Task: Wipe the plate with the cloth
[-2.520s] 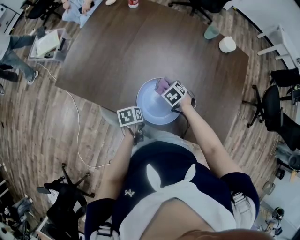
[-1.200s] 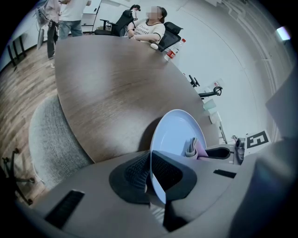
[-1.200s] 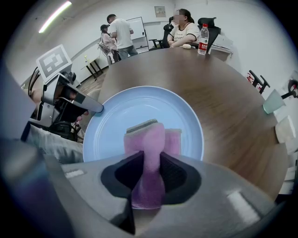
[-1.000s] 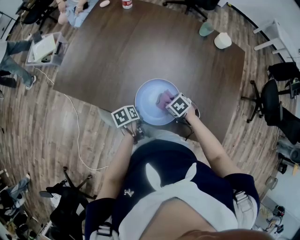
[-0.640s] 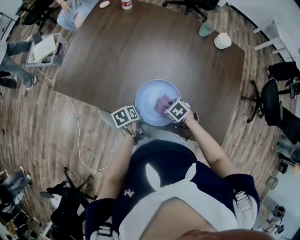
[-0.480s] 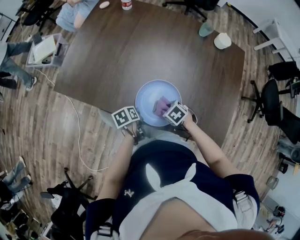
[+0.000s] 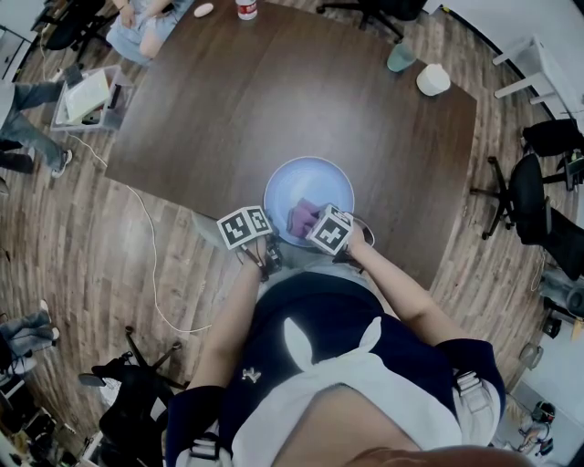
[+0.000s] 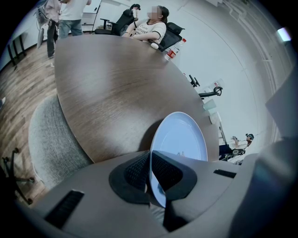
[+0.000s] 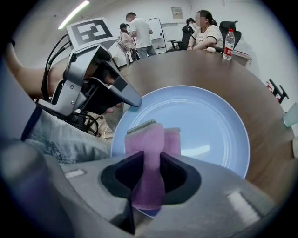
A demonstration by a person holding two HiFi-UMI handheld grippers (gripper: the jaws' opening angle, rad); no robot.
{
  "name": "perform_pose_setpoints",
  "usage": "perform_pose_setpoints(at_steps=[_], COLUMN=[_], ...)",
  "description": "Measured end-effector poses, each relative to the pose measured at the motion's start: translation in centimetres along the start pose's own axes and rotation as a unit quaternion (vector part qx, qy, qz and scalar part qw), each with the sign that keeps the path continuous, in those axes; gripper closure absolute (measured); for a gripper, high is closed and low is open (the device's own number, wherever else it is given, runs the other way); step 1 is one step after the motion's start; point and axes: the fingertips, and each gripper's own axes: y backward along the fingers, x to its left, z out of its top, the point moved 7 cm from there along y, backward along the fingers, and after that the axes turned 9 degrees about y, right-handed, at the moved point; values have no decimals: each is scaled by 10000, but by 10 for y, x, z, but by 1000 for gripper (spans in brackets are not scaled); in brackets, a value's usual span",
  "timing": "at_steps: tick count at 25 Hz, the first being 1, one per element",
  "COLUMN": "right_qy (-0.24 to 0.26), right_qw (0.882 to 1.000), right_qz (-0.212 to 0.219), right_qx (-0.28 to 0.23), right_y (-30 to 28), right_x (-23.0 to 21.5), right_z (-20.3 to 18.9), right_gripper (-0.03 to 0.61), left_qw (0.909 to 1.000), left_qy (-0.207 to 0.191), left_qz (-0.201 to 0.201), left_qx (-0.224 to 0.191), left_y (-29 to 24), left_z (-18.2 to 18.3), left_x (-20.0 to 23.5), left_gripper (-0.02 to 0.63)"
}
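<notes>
A pale blue plate (image 7: pixel 315 187) rests at the near edge of the dark wooden table (image 7: pixel 274 91). My left gripper (image 7: pixel 266 239) is shut on the plate's near-left rim (image 8: pixel 179 139), and the rim runs edge-on between its pads (image 8: pixel 139 172). My right gripper (image 7: pixel 315 222) is shut on a folded pink-purple cloth (image 7: pixel 302 216). The cloth (image 9: pixel 149 144) lies against the plate's near-left part (image 9: pixel 205 125), close to the left gripper (image 9: pixel 137 101).
At the table's far side stand a bottle (image 7: pixel 245 8), a green cup (image 7: pixel 401 57) and a white bowl-like object (image 7: pixel 432 78). People sit at the far end (image 9: pixel 205 32). A grey seat (image 8: pixel 51 144) sits under the near table edge. Office chairs (image 7: pixel 534 196) ring the table.
My right gripper has slid the cloth across the plate from its right side toward the near-left rim and rolled a little. The left gripper and the plate have stayed put.
</notes>
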Motion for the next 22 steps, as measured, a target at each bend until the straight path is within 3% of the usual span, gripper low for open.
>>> perform_pose_setpoints(at_steps=[9,22], right_qy=[310,140], right_qw=[9994,9991], right_qz=[147,205], right_qx=[-40,-330], right_y=[-10,-18], right_x=[12,3], right_z=[19,33], right_gripper=[474,474], left_qw=[10000,9996], left_qy=[-86,-235], left_qz=[9,0], left_qx=[39,168], left_y=[1,-2], left_z=[0,1], left_x=[0,-1], left_gripper=[595,595])
